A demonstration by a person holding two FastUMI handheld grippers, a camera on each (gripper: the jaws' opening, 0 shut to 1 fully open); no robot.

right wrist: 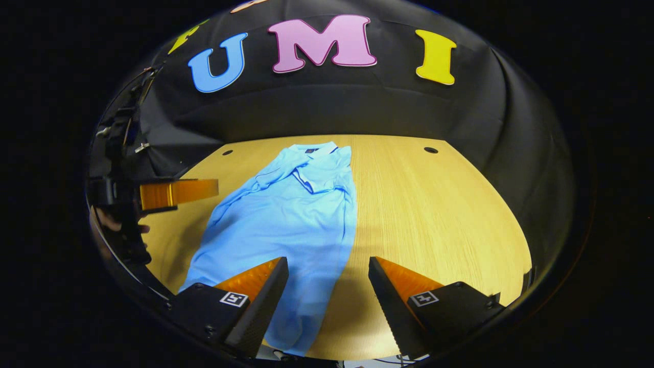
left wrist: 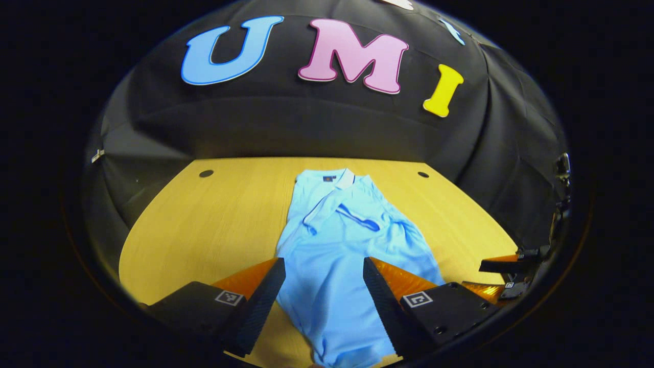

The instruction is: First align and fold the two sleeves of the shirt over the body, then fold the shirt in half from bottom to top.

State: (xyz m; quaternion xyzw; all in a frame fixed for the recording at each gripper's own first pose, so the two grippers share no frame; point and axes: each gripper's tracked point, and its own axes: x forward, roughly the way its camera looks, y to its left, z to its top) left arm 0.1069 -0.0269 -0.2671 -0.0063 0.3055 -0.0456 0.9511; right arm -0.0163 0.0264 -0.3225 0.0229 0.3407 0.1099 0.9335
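Currently the shirt (right wrist: 286, 214) lies flat on the table (right wrist: 434, 214), sleeves already over the body, long axis running collar-far to hem-near. Left gripper (left wrist: 323, 291) and right gripper (right wrist: 327, 291) hover spread at the hem, probably staged for the bottom-to-top fold.

Lighting is even and moderately bright from overhead on the wooden surface (left wrist: 219, 214), dimming toward the booth wall. The light blue polo shirt (left wrist: 337, 245) is sharply rendered, its folds showing soft shading. In the right gripper view, a soft shadow falls on the shirt between the fingers of the right claw (right wrist: 327, 291) at 6 o'clock. Fisheye distortion bends the surface's far edge into an arc; detail smears and darkens at 3 and 9 o'clock. No glare noted.
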